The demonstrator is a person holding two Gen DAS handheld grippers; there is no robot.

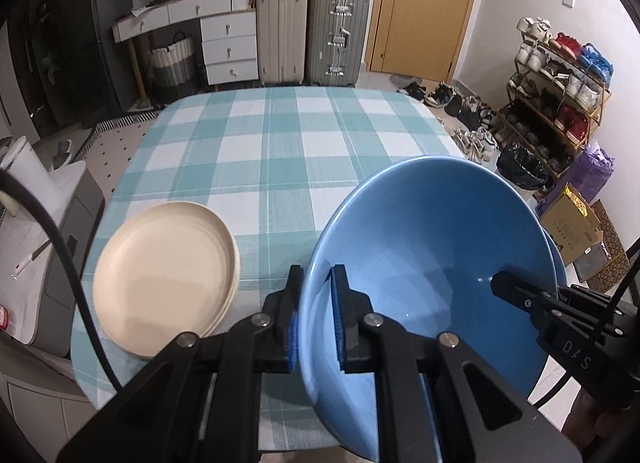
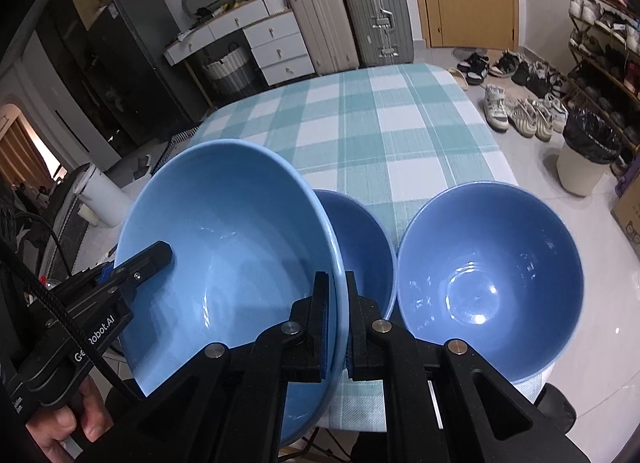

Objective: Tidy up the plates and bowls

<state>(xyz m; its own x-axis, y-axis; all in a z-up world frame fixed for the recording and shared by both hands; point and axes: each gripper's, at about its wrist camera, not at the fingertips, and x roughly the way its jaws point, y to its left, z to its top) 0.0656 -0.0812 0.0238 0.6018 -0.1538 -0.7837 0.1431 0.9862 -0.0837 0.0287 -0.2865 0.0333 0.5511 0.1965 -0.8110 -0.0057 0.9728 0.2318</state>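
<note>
Nearest the cameras, both tongs pinch one big blue bowl (image 2: 224,255) by opposite sides of its rim. The left gripper (image 1: 314,319) has its blue pads closed on the bowl's left wall, one finger inside and one outside. The right gripper (image 2: 338,327) is clamped the same way on the right wall. Each one also shows in the other's view, biting the far side of the rim.

The held bowl is tilted, its mouth turned toward the cameras, and it hangs over the near edge of the table (image 2: 400,111) with the checked cloth. Just behind and below it sits a second blue bowl (image 2: 360,247), partly hidden by the held one's rim. A third blue bowl (image 2: 488,283) stands upright beside that one, to the right, close to it; whether they touch I cannot tell. On the left a stack of cream plates (image 1: 168,275) rests near the table's left edge, well apart from the bowls.

The step in hand looks like nesting the held bowl into the second one. To do it well, level the bowl first, keep both grips even so it does not twist, centre it over the lower bowl, and let go only once it is seated.
</note>
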